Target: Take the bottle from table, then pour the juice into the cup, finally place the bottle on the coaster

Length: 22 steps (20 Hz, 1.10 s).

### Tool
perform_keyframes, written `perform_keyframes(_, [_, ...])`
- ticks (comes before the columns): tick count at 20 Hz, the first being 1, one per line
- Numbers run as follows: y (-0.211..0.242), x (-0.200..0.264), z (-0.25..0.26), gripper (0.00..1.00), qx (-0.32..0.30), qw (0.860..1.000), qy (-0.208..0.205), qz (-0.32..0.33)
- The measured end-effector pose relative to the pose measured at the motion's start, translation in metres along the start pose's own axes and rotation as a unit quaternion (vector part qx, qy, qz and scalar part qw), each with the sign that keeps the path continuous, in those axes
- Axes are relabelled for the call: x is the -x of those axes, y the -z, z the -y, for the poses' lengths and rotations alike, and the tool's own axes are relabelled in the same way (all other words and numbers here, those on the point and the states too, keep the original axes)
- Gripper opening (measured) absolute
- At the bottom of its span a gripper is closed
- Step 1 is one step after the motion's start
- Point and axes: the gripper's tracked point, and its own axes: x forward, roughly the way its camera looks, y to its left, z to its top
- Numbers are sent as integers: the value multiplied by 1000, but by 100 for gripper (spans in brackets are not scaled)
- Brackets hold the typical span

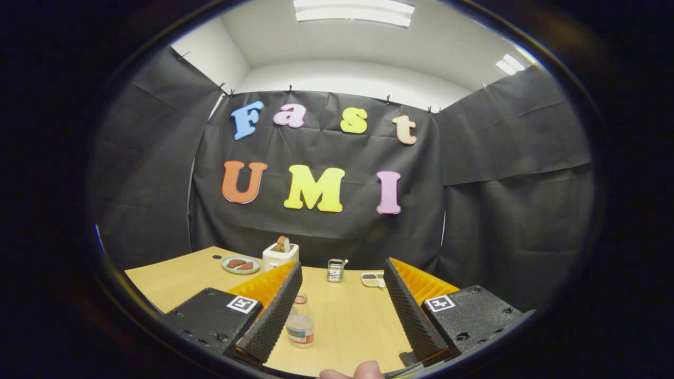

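black cloth walls [316, 231] hang around my pale wooden bench [174, 279]; above them i see white wall and bright ceiling lights [354, 11].

Matt wood-look table [347, 321], clear glossy plastic bottle [300, 321], ribbed fingers [274, 316] wide apart

Wood table [363, 326], bottle [300, 322] upright near front, plate [240, 264], toaster [280, 255], small rack [335, 270], tray [373, 279] at back

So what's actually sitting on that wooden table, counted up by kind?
Bottles: 1, the bottle between the open gripper's fingers, close beside one of them.
Plates and dishes with food: 2, the round plate and the small dish.
Toasters: 1, the toaster.
Small metal racks: 1, the rack.
Total: 5
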Motion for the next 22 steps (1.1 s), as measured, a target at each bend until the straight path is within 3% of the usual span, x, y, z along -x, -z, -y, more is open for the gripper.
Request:
perform_keyframes(18, [5, 9, -4, 99, -6, 1000, -13, 0])
perform_keyframes(22, [22, 9, -17, 100, -22, 999, -33, -14])
